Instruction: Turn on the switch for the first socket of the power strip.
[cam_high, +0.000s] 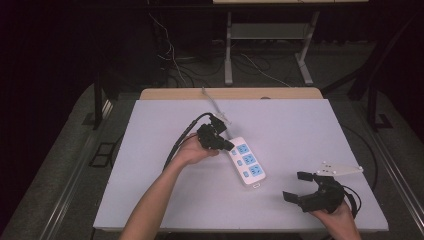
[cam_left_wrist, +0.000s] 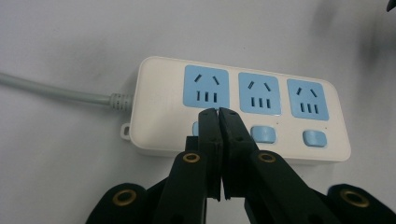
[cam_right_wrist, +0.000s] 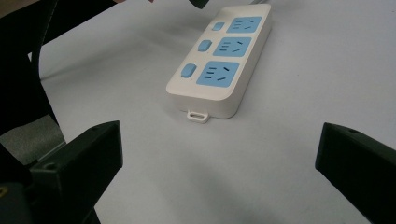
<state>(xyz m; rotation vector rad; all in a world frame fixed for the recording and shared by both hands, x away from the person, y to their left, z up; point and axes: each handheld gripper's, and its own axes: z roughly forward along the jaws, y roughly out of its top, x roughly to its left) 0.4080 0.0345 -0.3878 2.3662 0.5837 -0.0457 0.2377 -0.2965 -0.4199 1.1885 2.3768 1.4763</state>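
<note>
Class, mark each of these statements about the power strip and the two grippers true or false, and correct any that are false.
1. The power strip has three blue sockets. True.
2. The left gripper has its jaws spread wide apart. False: they are pressed together, with the tips at the switch beside the socket nearest the cord.
3. The right gripper is gripping the far end of the strip. False: it is open and apart from the strip, near the table's front right corner.
4. A grey cord leaves one end of the strip. True.
5. A plug sits in the middle socket. False: all three sockets are empty.
</note>
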